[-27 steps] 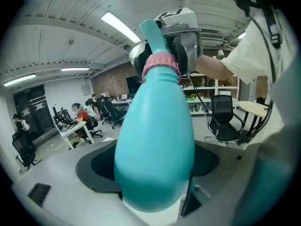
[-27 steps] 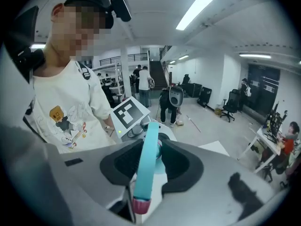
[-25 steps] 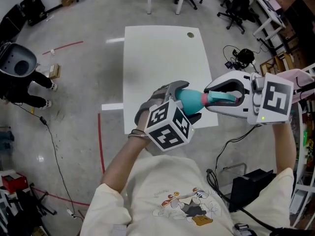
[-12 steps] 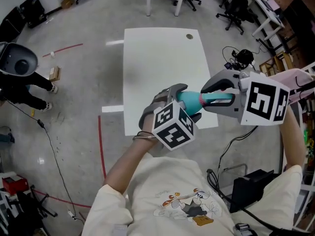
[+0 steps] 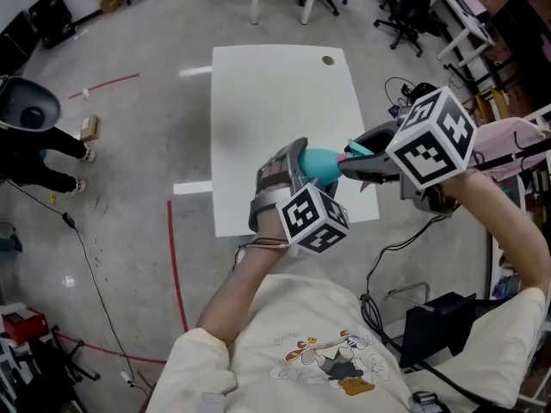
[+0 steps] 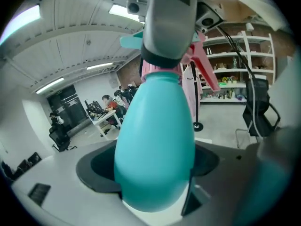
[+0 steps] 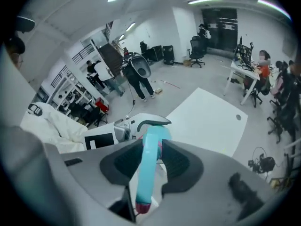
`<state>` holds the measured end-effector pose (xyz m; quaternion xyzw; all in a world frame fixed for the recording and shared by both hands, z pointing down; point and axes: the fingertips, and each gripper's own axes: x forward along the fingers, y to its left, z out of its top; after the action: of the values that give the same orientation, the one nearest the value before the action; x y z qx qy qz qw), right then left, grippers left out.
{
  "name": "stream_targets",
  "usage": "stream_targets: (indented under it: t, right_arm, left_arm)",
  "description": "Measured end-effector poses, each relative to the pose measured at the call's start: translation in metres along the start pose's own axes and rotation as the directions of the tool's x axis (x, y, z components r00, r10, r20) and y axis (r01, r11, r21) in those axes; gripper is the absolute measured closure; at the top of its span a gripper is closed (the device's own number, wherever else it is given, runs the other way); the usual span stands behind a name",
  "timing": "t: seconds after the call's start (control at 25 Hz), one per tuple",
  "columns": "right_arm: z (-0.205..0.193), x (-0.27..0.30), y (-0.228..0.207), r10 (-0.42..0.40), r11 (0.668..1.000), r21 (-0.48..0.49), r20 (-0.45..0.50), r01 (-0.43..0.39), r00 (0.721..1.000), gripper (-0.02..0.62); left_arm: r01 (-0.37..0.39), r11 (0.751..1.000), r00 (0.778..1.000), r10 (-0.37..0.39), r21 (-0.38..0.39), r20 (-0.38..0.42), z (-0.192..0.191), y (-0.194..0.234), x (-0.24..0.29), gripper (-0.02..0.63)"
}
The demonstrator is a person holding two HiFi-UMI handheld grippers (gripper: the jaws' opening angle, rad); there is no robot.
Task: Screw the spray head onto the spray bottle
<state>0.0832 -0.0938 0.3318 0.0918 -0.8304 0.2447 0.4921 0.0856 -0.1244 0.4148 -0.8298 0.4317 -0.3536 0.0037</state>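
- Grey workshop floor point(image 5: 129, 231) fills most of the head view, with office chairs point(image 5: 405, 7) far ahead of both tools.
- Below and ahead of your grippers is the white table point(image 5: 275, 93). Nothing rests on it that matters to this job, as both task parts are up in the air.
- Your left forearm point(image 5: 250, 282) reaches forward and your right forearm point(image 5: 504, 222) comes in from the side, so the two tools meet nose to nose over the table's near edge.
- Your left gripper point(image 5: 303, 167) is clamped on the fat body of the spray bottle point(image 5: 325, 163). The bottle's long axis runs straight out along the jaws, with its neck at the far end.
- Your right gripper point(image 5: 357, 163) has a narrow grip on the spray head point(image 7: 149, 164), with its pads pressed on either side of the teal stem. Its marker cube point(image 5: 430, 138) is turned up towards you.
- The relation to watch is this: the spray head sits directly beyond the tips of the left tool, right at the bottle's neck and roughly in line with the bottle.
- No view shows whether the collar has caught on the thread.
- The right tool is the one to twist, so I would hold the left one firm and keep the two axes lined up.
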Motion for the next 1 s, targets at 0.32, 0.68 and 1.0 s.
stream_targets:
  t: [0.32, 0.68, 1.0]
  right_arm:
    - [0.023, -0.028, 0.008, 0.027, 0.988, -0.154, 0.046, -0.019, 0.999, 0.379]
    - [0.014, -0.068, 0.027, -0.127, 0.473, -0.881, -0.085, -0.015, 0.988, 0.38]
    - [-0.009, -0.024, 0.044, -0.193, 0.25, -0.961, -0.173, -0.122, 0.966, 0.38]
  left_arm:
    - [0.106, 0.99, 0.992, -0.098, -0.097, 0.085, -0.005, 0.004, 0.005, 0.187]
    - [0.688, 0.702, 0.662, -0.71, 0.184, 0.24, 0.011, -0.052, -0.036, 0.187]
    - [0.858, 0.392, 0.391, -0.917, 0.331, 0.072, -0.003, -0.08, -0.059, 0.187]
